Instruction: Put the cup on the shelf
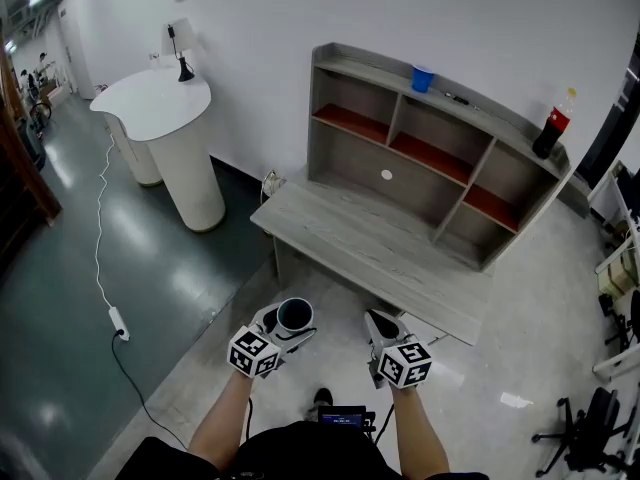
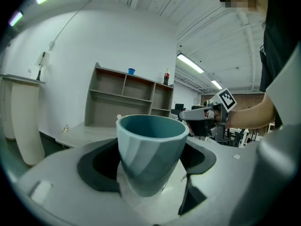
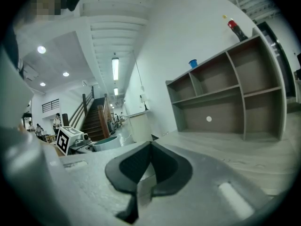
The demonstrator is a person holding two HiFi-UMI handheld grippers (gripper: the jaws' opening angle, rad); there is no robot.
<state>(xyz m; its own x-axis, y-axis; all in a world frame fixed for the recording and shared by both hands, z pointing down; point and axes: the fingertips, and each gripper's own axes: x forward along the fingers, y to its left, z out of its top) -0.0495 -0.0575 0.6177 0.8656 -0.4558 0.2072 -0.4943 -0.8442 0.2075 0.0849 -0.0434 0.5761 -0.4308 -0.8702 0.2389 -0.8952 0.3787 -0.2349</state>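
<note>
A pale teal faceted cup stands upright between the jaws of my left gripper, which is shut on its sides; the cup also shows in the head view, and at the left of the right gripper view as the cup. My right gripper is beside it, shut with nothing in it. Both are held over the floor in front of the grey wooden shelf unit. That shelf unit has several open compartments and a low front platform.
A small blue cup and a dark cola bottle stand on the shelf's top board. A white curved counter with a lamp stands at the left. A white cable with a power strip lies on the floor. Office chairs are at the right.
</note>
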